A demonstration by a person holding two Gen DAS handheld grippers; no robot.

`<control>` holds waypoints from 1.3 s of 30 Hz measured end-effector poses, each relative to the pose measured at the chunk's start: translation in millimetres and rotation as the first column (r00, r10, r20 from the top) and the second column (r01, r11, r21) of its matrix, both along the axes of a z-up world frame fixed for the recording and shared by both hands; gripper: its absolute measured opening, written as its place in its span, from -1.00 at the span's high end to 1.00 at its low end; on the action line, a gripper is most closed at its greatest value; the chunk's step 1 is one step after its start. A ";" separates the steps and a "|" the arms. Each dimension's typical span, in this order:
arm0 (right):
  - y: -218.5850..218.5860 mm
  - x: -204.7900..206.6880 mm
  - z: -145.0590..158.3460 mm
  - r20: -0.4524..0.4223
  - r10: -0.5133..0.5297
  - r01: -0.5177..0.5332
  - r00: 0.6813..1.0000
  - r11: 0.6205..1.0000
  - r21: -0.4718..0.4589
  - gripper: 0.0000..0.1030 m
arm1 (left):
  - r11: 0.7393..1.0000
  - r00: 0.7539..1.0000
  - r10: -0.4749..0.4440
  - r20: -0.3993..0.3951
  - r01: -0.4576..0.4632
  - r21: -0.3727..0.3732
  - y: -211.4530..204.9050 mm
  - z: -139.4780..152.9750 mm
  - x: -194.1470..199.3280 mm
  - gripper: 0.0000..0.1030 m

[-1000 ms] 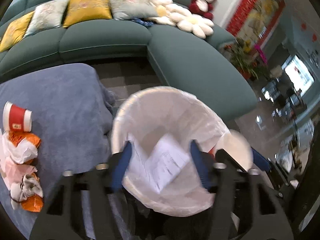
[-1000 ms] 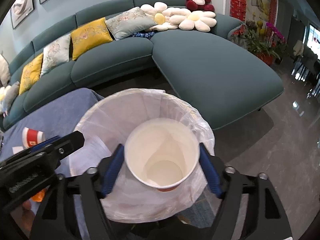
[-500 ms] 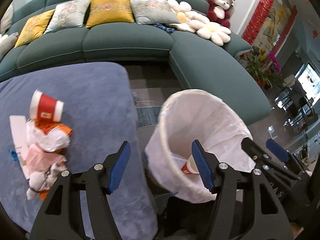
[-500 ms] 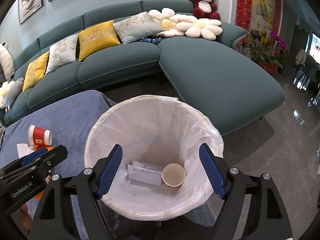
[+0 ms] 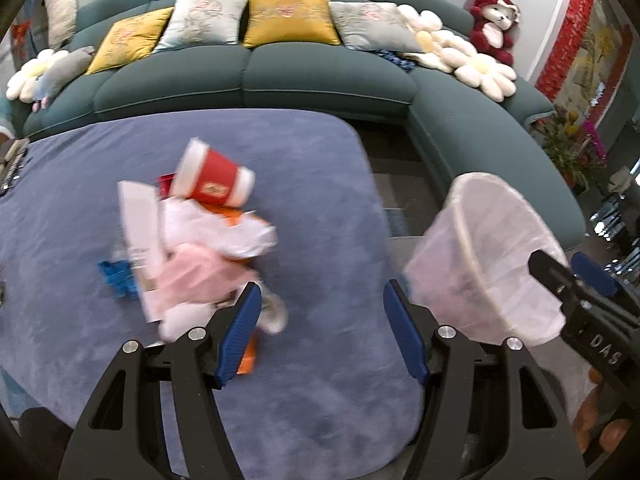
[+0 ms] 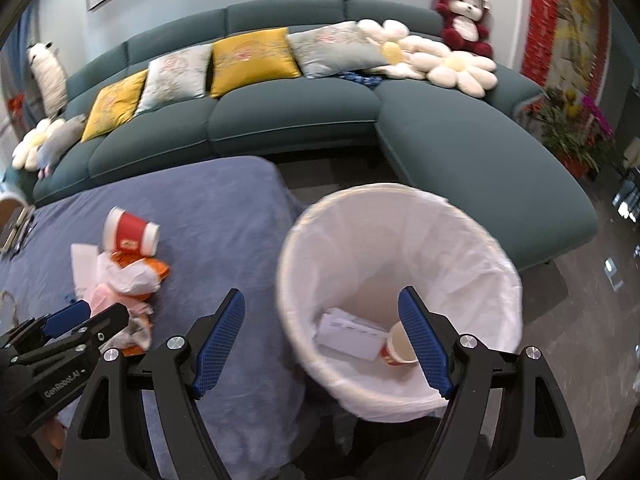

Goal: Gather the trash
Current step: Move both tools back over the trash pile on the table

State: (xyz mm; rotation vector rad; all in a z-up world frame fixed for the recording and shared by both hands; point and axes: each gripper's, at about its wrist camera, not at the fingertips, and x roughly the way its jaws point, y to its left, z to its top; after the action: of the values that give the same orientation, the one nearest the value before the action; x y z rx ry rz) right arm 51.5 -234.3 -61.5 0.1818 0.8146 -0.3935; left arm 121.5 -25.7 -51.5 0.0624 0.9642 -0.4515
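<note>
A trash bin with a white liner [image 6: 400, 240] stands beside the blue-covered table [image 5: 320, 200]; it also shows in the left wrist view [image 5: 488, 256]. Inside lie a folded paper [image 6: 352, 334] and a paper cup [image 6: 396, 354]. On the table a trash pile holds a red paper cup [image 5: 212, 180], a white paper strip [image 5: 140, 224], white and orange wrappers [image 5: 224, 232] and pink plastic [image 5: 196, 276]. My left gripper [image 5: 322, 340] is open and empty, just right of the pile. My right gripper [image 6: 322, 344] is open and empty above the bin's near rim.
A teal sectional sofa [image 6: 296, 120] with yellow and grey cushions, flower pillows and a red plush bear [image 6: 464, 20] curves behind the table and bin. A small blue scrap [image 5: 116, 276] lies left of the pile. Potted flowers [image 6: 572, 120] stand at right.
The right gripper opened and dropped its paper cup into the bin; the left let its paper fall in. Both have swung left, the left one over the table toward the pile.
</note>
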 end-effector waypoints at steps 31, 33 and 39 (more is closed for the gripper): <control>123.1 41.3 -17.9 -0.075 0.188 -0.193 0.979 0.978 -0.074 -0.47 | 0.985 0.983 0.171 -0.073 -0.169 0.034 120.3 -44.4 7.9 -0.21; 126.5 43.7 -20.1 -0.080 0.190 -0.196 0.979 0.978 -0.076 -0.47 | 0.984 0.980 0.176 -0.088 -0.175 0.027 125.6 -51.0 10.6 -0.21; 133.0 51.3 -28.9 -0.096 0.190 -0.197 0.977 0.978 -0.073 -0.47 | 0.985 0.977 0.174 -0.124 -0.173 0.015 134.9 -68.4 20.6 -0.21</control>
State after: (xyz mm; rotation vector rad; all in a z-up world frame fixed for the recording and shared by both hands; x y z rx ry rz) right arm 102.8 -101.3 -90.4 0.0077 0.8929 -0.2514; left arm 142.1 109.2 -119.9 -0.0466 1.0842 -0.2947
